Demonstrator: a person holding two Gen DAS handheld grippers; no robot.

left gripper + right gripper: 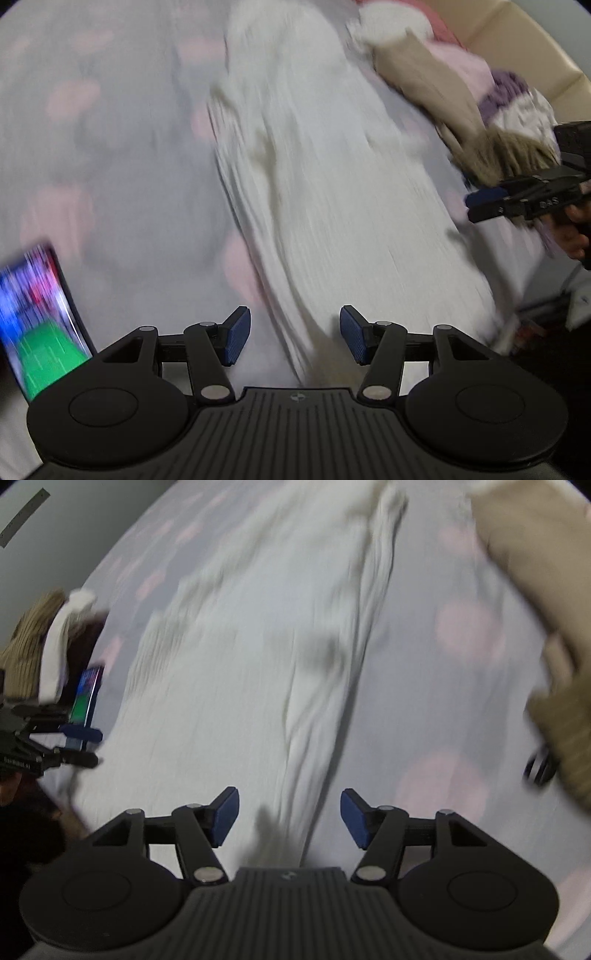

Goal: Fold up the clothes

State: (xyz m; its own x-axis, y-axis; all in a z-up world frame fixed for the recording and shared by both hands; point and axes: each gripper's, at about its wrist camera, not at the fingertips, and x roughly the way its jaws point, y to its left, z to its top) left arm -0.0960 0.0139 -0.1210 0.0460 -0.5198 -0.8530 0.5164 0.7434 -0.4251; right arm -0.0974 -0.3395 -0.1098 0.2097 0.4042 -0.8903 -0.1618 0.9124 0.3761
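directly under both cameras lies the white garment (314,177), a long ribbed piece stretched out on the pale sheet with pink spots (122,155), its long axis running away from the grippers toward the far heap of unfolded clothes (443,92). its near end sits just ahead of the left gripper (294,334) and the right gripper (290,819), which flank it from either side, the left seeming slightly nearer to its near edge. both grippers stand about half open, the blue pads clear of the cloth and nothing between them. a lit phone (37,328) lies beside the left gripper. the next grasp probably falls on the near hem.
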